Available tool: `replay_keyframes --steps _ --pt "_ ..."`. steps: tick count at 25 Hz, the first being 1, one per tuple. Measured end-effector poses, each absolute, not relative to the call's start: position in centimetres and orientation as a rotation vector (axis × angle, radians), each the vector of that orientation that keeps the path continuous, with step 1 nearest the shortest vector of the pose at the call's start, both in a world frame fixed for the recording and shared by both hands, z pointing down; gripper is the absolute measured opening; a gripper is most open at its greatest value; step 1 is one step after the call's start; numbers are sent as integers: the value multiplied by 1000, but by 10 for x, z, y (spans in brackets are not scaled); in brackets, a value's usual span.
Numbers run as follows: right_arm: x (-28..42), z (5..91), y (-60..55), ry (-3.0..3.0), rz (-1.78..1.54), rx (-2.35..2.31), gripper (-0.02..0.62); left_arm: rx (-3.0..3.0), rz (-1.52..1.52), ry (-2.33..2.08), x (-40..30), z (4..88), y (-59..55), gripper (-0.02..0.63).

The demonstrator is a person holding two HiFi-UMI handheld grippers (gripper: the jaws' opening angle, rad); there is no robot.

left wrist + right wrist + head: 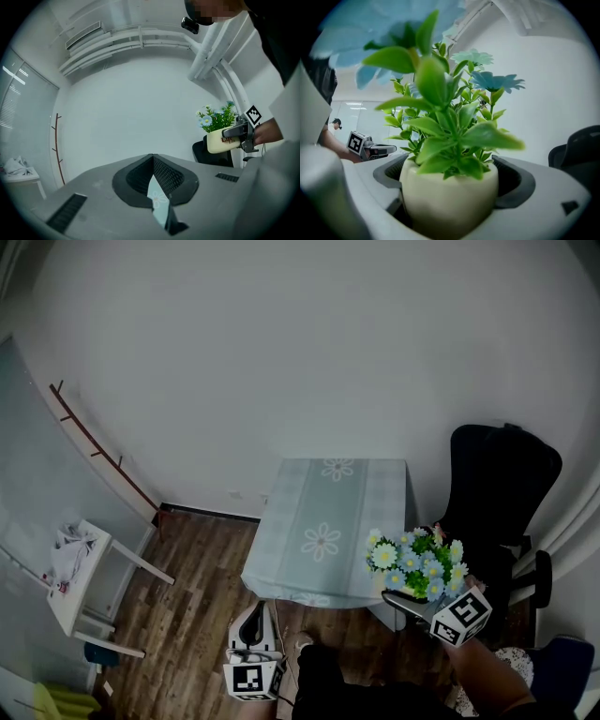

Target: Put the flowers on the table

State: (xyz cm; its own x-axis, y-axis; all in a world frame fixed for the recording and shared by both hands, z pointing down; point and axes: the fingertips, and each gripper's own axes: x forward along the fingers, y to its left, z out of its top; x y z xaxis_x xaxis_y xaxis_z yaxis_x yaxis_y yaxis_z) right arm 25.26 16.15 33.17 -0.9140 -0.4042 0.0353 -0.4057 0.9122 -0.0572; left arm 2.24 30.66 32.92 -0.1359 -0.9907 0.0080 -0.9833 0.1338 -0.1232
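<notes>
A cream pot of blue and white flowers (pixel 417 563) hangs in the air just off the near right corner of the table (pixel 323 521), which wears a pale blue cloth with flower prints. My right gripper (pixel 409 600) is shut on the pot (pixel 449 197), its jaws pressing both sides, and the green leaves fill the right gripper view. The left gripper (pixel 251 626) hangs low over the wood floor in front of the table, jaws together with nothing in them. In the left gripper view the held pot (pixel 220 139) shows at the right. A sliver of tablecloth (pixel 157 199) shows between the jaw bases.
A black office chair (pixel 497 488) stands right of the table, close behind the flowers. A small white side table (pixel 80 582) with crumpled cloth is at the left, near a brown wall rack (pixel 94 442). Wood floor (pixel 192 568) lies between it and the table.
</notes>
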Motion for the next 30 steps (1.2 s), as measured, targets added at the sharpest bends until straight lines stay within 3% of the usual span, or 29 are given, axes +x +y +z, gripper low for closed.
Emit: replay_keyframes --steps 30 --pt "72 329 -30 -2905 140 1134 572 -2360 -127 2003 -188 339 53 3"
